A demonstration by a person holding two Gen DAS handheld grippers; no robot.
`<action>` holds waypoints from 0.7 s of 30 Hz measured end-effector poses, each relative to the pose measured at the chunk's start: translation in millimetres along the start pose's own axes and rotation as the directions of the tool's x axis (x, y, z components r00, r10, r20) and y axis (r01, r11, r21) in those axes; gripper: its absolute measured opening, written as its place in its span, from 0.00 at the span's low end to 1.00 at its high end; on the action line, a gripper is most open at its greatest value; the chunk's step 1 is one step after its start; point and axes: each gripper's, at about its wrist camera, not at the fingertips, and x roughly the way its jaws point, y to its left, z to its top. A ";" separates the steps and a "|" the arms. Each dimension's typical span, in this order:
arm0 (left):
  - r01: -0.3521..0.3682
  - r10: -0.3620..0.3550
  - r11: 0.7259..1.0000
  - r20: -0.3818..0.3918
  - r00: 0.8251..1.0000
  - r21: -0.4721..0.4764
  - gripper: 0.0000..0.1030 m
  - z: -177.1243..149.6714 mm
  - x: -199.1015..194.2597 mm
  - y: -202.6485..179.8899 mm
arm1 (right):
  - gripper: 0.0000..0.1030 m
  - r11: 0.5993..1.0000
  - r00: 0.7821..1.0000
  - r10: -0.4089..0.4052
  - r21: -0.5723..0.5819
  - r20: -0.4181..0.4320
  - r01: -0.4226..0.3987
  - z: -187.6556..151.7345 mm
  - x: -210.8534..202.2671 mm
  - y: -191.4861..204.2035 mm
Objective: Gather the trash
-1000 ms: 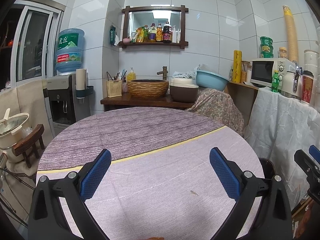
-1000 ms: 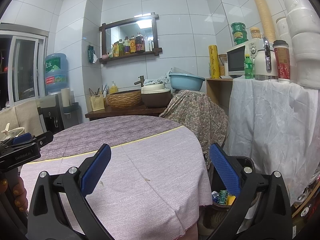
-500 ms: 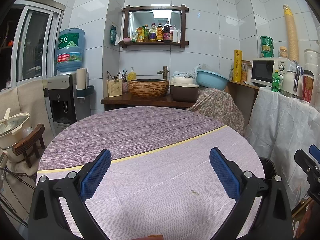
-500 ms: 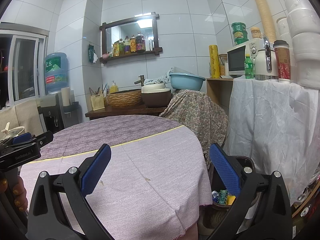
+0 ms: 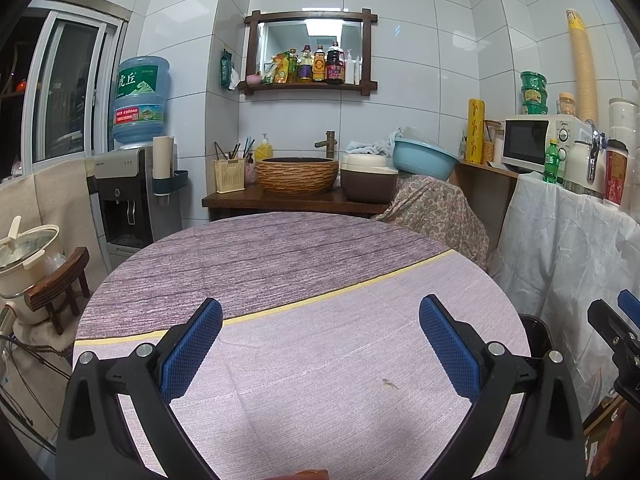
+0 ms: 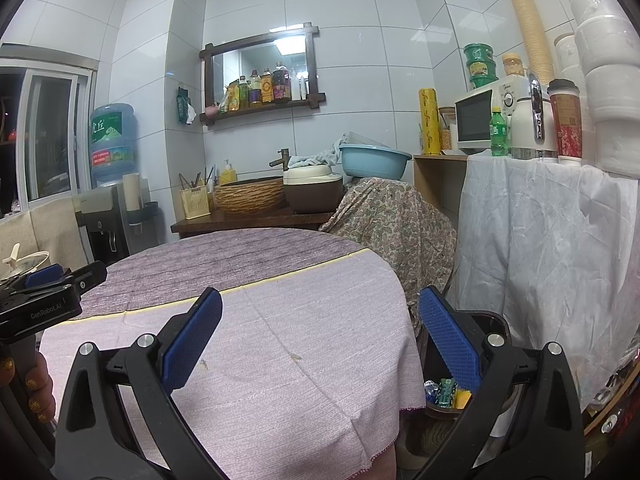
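your left tongs [image 5: 320,350] and right tongs [image 6: 320,350] are both released and empty; wrappers [image 6: 446,392] sit in the bin [image 6: 494,320], and only 2 specks remain on the bench [image 5: 280,264].

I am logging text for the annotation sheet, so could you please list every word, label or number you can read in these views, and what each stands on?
"GenRobot.AI": on the left gripper body, seen from the right wrist.
"虎丘": on the water jug label.
"96000", roughly: on the jug's red band, blurred.
Shelf bottles, microwave, green bottle, red cup: print too small to read.
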 end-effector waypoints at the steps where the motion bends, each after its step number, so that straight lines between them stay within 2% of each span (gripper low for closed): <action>1: 0.000 0.000 1.000 0.000 1.000 0.001 0.95 -0.1 -0.1 0.2 | 0.94 1.000 1.000 0.000 0.000 0.000 0.000 0.0 -0.1 0.1; 21: 0.001 -0.001 1.000 -0.002 1.000 0.001 0.95 -1.5 -0.3 1.2 | 0.94 1.000 1.000 0.002 -0.001 -0.003 -0.002 -0.8 1.7 0.1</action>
